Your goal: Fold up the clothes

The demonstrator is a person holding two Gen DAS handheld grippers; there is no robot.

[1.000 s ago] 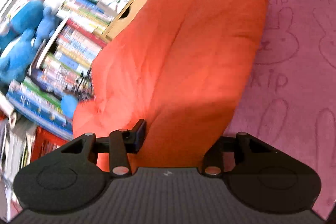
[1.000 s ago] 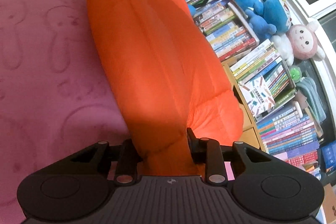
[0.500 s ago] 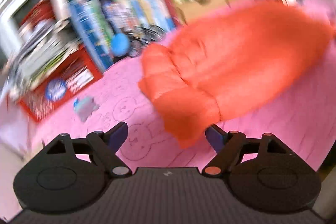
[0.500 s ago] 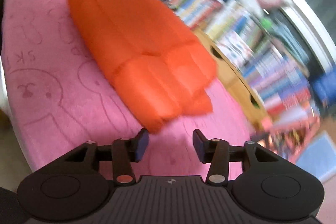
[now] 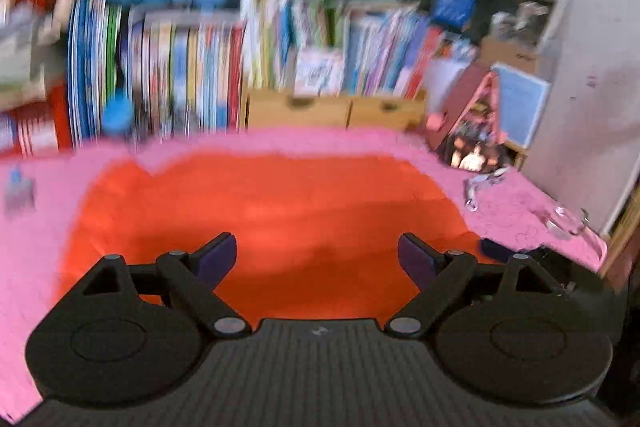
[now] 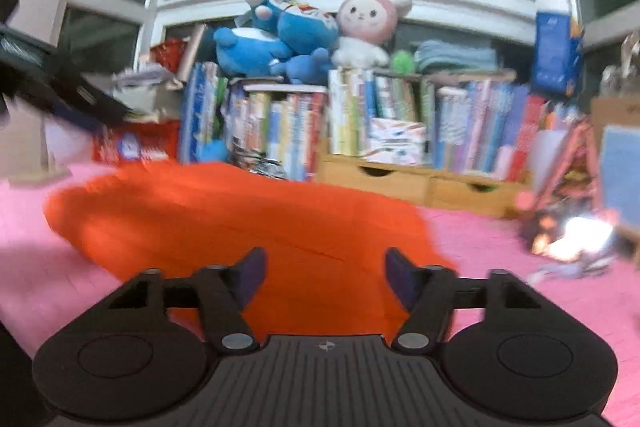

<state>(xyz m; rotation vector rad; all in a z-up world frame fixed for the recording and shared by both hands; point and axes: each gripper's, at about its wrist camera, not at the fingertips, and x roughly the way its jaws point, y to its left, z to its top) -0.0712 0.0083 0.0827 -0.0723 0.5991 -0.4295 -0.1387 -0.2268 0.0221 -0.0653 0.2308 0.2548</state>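
Orange garment (image 5: 276, 223) released since a second ago, now lies flat on pink desk (image 5: 32, 259). Left claw (image 5: 316, 259), right claw (image 6: 324, 273) both wide, empty, above garment's near edge. Fold laid; stage unclear.

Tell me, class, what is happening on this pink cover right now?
A person with a two-finger tool in each hand is folding an orange padded garment laid out on the pink cover. The left tool and the right tool are both open and hold nothing; the garment lies beyond their fingertips, in front of a row of books topped with soft toys. The pictures are blurred.
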